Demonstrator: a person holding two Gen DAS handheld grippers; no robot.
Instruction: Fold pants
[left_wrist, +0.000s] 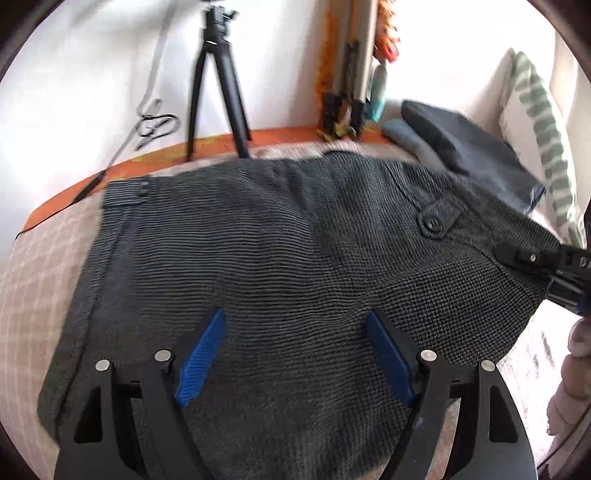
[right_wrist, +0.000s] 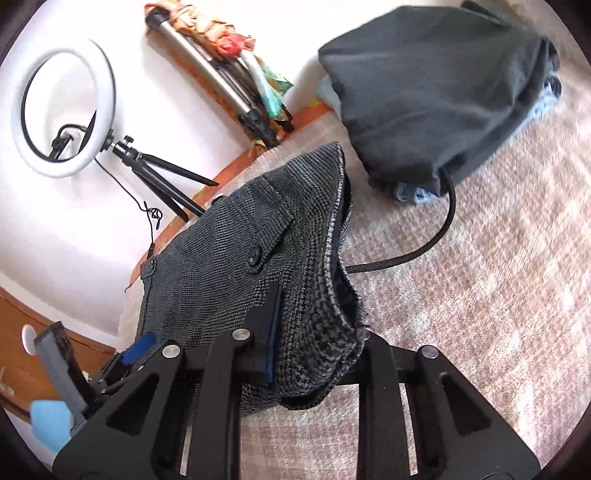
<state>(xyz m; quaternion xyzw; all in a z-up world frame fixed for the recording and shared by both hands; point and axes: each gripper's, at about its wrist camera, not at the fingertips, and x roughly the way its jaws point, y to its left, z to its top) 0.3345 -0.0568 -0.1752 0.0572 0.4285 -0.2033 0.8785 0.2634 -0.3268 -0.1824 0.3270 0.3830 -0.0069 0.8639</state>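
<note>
1. Right gripper (right_wrist: 306, 332): jaws nearly together, pinching a bunched fold of the pants (right_wrist: 236, 266) at their edge. One blue pad (right_wrist: 272, 325) lies against the cloth; the far finger is hidden behind the fold.
2. Left gripper (left_wrist: 295, 354): jaws wide, nothing between them, blue pads (left_wrist: 203, 354) poised above the near part of the pants (left_wrist: 258, 258). Whether the tips touch the cloth cannot be told.
3. Pants: grey woven cloth spread on the checked cover (left_wrist: 33, 295). In the left wrist view the long axis runs side to side; the waistband with its belt loop (left_wrist: 144, 186) lies along the side farther from the left gripper, and the buttoned flap (left_wrist: 434, 221) sits toward the right gripper's end. That end is lifted off the cover.
4. Shown in the left wrist view only: the full width of the pants, the right gripper (left_wrist: 517, 258) biting their right-hand corner, and a striped pillow (left_wrist: 543, 147) beyond that corner.
5. Shown in the right wrist view only: the doubled edge of the pants, a ring light (right_wrist: 59, 110) on its tripod (right_wrist: 166, 181) beyond the pants, and a black cord (right_wrist: 439, 229) running out from behind the raised edge.
6. Shown in both: a dark folded garment (right_wrist: 436, 92) lying on pale blue cloth (right_wrist: 413, 194), beyond the pants and apart from them.
7. The left gripper (right_wrist: 138, 350) appears at the pants' lower left edge in the right wrist view.
</note>
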